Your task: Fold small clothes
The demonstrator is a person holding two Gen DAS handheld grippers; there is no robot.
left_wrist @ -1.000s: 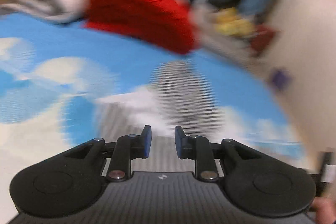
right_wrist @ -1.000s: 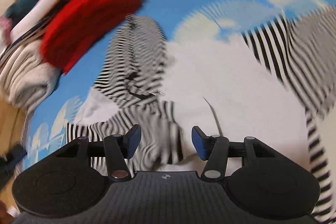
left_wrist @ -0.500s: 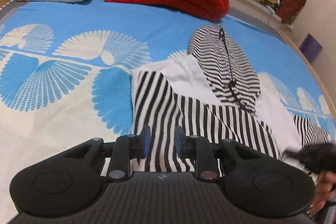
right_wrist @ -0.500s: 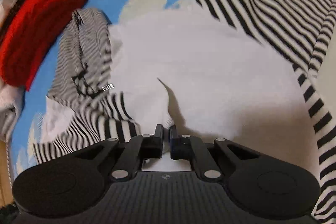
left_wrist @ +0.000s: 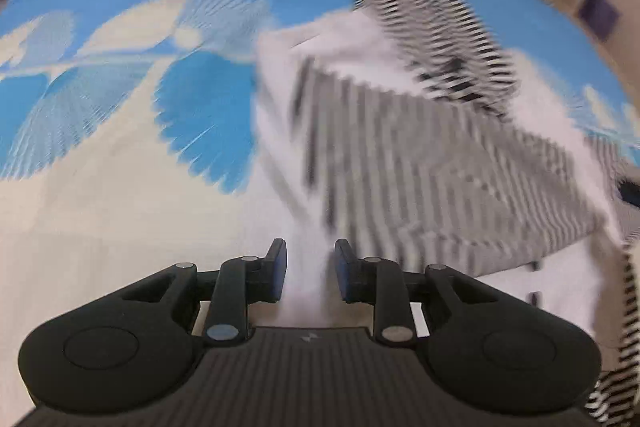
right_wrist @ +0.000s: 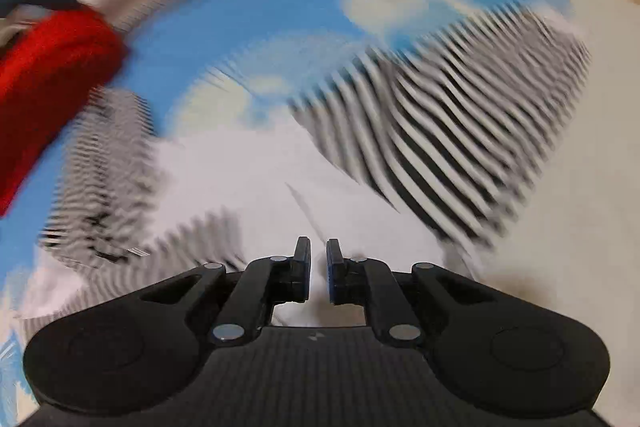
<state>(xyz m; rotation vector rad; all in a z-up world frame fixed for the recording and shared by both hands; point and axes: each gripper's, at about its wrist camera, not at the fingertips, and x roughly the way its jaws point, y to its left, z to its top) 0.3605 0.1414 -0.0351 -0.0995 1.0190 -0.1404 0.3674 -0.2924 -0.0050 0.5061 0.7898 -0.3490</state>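
The striped hoodie (left_wrist: 420, 155) lay half folded on the bed (left_wrist: 120, 207), one sleeve crossed over its white body. The left tongs (left_wrist: 310, 275) had just opened a little over its white edge, seemingly to grab it; the right tongs (right_wrist: 318, 275), reopening slightly, showed white cloth in the narrow gap, grip unclear.

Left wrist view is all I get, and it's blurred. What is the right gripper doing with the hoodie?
Observer: The right gripper has white cloth of the hoodie between its narrow jaws, which have just been opening slightly.
Operator: And the sleeve on that side?
Observer: The striped sleeve lies spread out on the bed cover, not folded in yet.
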